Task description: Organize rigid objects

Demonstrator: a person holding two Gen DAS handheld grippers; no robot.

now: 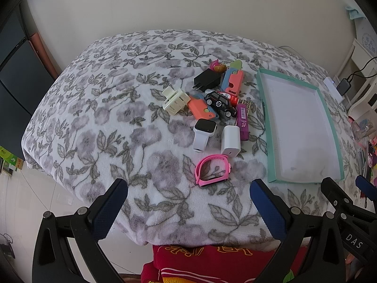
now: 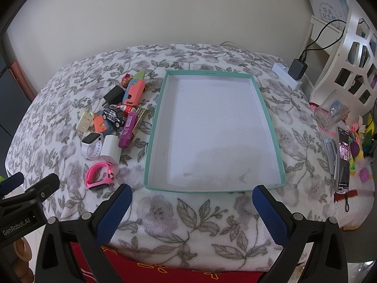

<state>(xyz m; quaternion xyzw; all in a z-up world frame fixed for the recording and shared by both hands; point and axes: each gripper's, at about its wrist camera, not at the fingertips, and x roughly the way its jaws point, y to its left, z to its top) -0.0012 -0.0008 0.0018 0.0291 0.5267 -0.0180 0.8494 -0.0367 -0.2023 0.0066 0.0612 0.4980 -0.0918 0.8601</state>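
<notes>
Two tongs are in my views, both with blue pads wide apart and nothing between them: the left tongs (image 1: 188, 210) at the bottom of the left view, the right tongs (image 2: 192, 212) at the bottom of the right view. I see the pile of small objects on the flowered blanket (image 1: 99, 127): a pink band (image 1: 213, 169) nearest, then a white watch (image 1: 202, 134) beside a white charger (image 1: 231, 140), a black toy car (image 1: 220, 103), a black plug (image 1: 207, 80). Right of the pile lies the teal tray (image 2: 271, 127), white inside.
</notes>
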